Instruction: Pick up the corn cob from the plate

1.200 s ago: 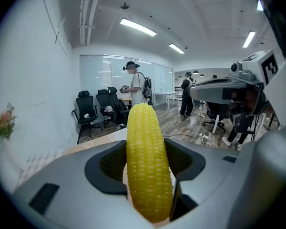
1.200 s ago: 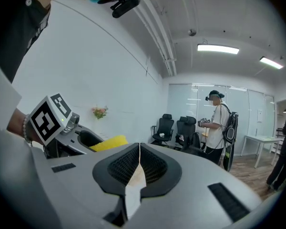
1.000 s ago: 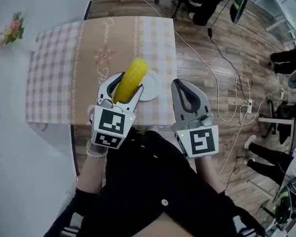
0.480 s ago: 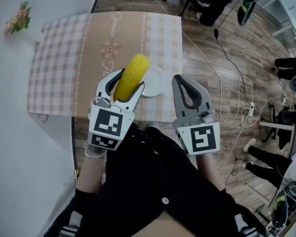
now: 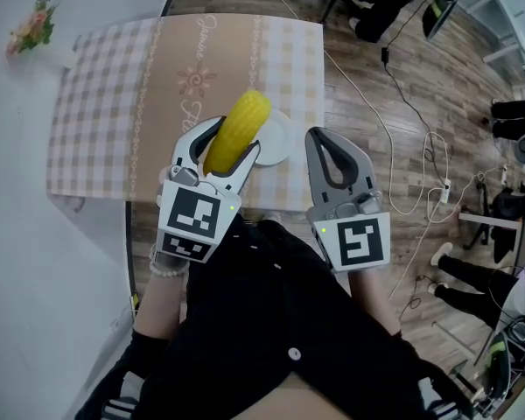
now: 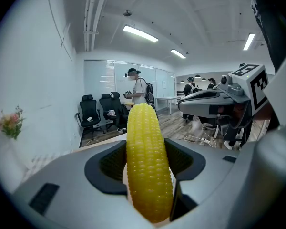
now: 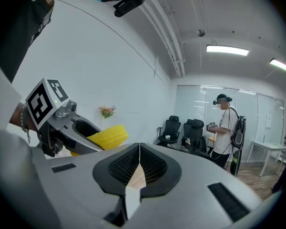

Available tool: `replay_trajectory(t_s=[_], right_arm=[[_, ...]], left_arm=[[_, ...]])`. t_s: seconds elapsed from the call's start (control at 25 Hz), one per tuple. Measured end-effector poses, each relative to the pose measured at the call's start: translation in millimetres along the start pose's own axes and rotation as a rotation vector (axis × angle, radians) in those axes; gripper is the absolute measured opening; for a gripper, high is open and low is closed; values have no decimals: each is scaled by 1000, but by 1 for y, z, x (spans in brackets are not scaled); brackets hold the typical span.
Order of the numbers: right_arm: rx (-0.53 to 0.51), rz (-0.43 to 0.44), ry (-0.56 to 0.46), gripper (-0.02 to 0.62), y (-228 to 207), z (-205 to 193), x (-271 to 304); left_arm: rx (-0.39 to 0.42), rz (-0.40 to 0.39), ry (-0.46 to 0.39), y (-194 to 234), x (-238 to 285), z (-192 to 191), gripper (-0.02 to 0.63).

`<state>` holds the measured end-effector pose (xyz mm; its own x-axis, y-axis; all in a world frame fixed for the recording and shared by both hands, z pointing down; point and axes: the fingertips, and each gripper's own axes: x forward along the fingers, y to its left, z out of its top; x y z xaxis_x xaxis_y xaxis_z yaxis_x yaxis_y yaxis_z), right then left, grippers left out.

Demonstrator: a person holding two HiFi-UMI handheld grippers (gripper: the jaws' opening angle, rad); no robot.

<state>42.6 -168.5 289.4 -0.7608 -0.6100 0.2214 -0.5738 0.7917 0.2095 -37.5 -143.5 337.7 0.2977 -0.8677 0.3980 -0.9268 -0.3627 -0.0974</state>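
Over the plate (image 5: 282, 140), at its nine o'clock side, left gripper (image 5: 226, 143) clamps the corn cob (image 5: 238, 129); best hold level, squeeze gently. Right gripper (image 5: 320, 138) closed, empty.

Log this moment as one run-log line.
left hand-held gripper: shut on corn | corn: in air, off plate | right hand-held gripper: shut, empty | plate: partly hidden by corn

Checked tablecloth (image 5: 96, 103), pink flowers (image 5: 31, 29) by the wall, black office chairs (image 6: 89, 112), cables (image 5: 429, 147) across wood floor (image 5: 472, 68)
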Motion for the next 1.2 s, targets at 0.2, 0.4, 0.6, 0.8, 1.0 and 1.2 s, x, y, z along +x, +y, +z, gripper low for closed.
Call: replay_trajectory(t_s=[0.2, 0.4, 0.6, 0.8, 1.0, 1.2], right_arm=[[-6, 1, 8, 43, 1, -3, -1], [-2, 5, 14, 43, 2, -5, 1], [-2, 5, 13, 43, 1, -5, 2], [-2, 2, 15, 43, -1, -4, 3], [-1, 1, 18, 43, -2, -6, 4], [-10, 10, 17, 43, 0, -5, 6]], left_arm=[[8, -7, 5, -2, 1, 0, 255], [10, -8, 10, -2, 3, -1, 255], [9, -13, 15, -2, 5, -1, 255], [9, -12, 13, 0, 6, 0, 255], [10, -15, 16, 1, 9, 0, 255], [16, -18, 17, 0, 11, 1, 255]])
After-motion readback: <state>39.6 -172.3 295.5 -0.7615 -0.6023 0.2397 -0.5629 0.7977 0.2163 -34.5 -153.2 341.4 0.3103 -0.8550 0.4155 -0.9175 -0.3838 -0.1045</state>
